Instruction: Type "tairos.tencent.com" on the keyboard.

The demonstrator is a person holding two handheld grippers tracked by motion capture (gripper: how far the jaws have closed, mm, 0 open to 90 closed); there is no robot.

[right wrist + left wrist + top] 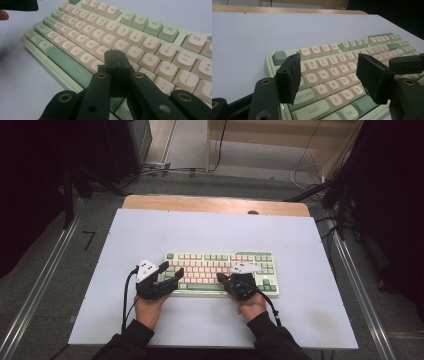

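Note:
A pale green keyboard [220, 272] with cream and green keys lies on the white board, near its front. My left gripper [171, 271] hovers over the keyboard's left end, open, with nothing between its jaws; in the left gripper view the keyboard [342, 75] and its Q, A, S keys show between the spread pads [289, 77]. My right gripper [221, 278] is shut, jaws pressed together with nothing held, its tip [115, 56] just above the letter keys near the H and N area of the keyboard [150, 45]. Whether it touches a key I cannot tell.
The white board [210, 230] rests on a wooden table [215, 204]. Metal rails [40, 285] run along both sides on the floor. Cables and dark equipment lie beyond the far edge. The other gripper's jaw [407, 63] shows at the right of the left gripper view.

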